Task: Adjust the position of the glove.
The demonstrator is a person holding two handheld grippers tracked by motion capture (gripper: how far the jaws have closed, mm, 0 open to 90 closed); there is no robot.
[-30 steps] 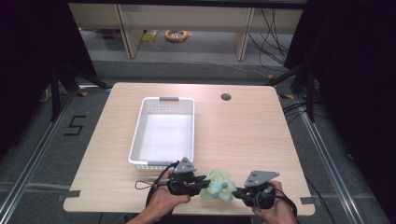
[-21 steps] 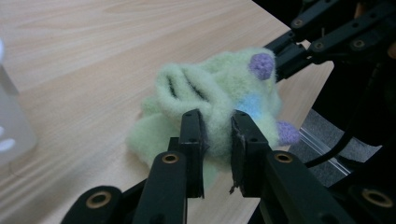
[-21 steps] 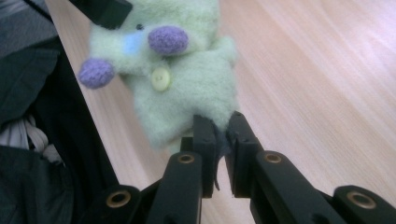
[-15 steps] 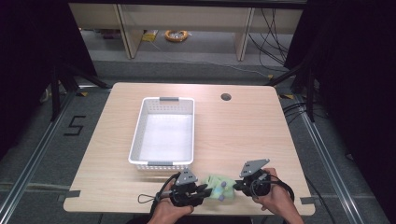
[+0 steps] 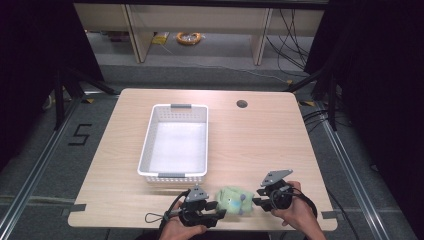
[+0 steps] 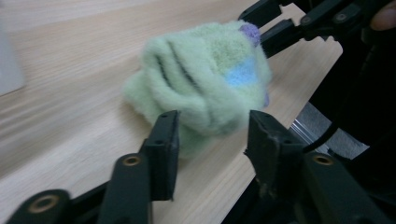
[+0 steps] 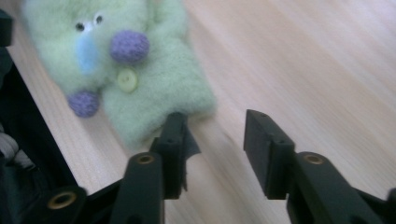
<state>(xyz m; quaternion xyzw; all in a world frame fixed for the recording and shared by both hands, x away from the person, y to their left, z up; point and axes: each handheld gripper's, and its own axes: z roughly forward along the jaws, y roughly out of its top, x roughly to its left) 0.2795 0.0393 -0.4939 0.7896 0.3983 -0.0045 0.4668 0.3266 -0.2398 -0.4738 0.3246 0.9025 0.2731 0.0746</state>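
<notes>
My left hand-held gripper [image 6: 212,135] & right hand-held gripper [image 7: 212,140] have just been opening; both are standing part-open, gripping nothing. Fuzzy green plush toy [image 5: 232,200] is lying btwn them at the near bench [image 5: 260,145] edge. Right gripper view is showing its purple knitted nose, button; left gripper view, ribbed folds.

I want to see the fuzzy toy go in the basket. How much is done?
Done: the green toy lies folded near the table's front edge. In hand: the left gripper and right gripper have just been opening beside it. Left: probably lifting it into the white basket.
</notes>
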